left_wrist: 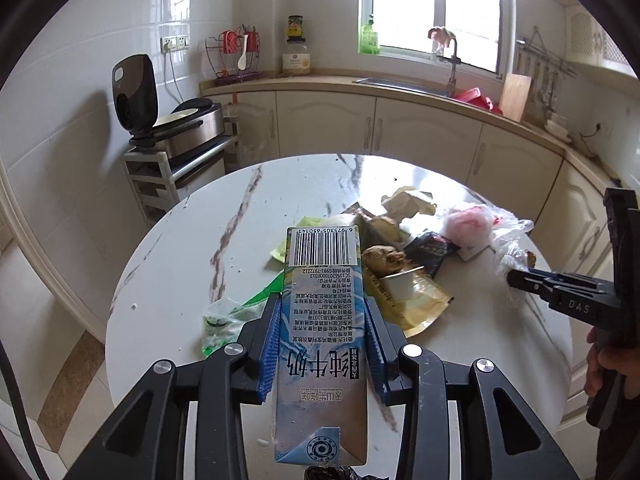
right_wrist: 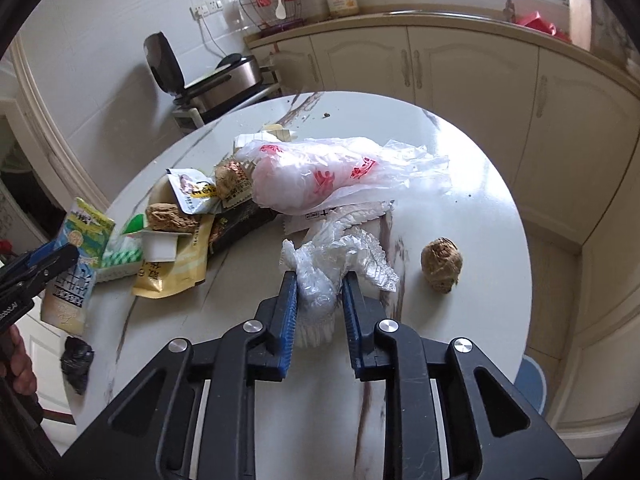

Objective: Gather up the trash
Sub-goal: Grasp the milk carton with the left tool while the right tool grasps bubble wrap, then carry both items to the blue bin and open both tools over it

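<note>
My left gripper (left_wrist: 322, 304) is shut on a blue and white milk carton (left_wrist: 322, 320), held above the round marble table (left_wrist: 192, 248); the carton also shows in the right wrist view (right_wrist: 74, 276). My right gripper (right_wrist: 319, 280) is closed around a crumpled clear plastic wrapper (right_wrist: 320, 272) on the table; it shows at the right of the left wrist view (left_wrist: 514, 276). A pile of trash lies on the table: a white bag with red print (right_wrist: 316, 176), a yellow pouch (right_wrist: 176, 272), a small white cup (right_wrist: 160, 246), food scraps (right_wrist: 170, 218) and a brown ball (right_wrist: 442, 264).
A black bag (right_wrist: 76, 364) hangs at the table's left edge. Cream kitchen cabinets (left_wrist: 420, 128) and a sink counter (left_wrist: 400, 84) run behind the table. A shelf unit with a cooker (left_wrist: 188, 128) stands at the far left.
</note>
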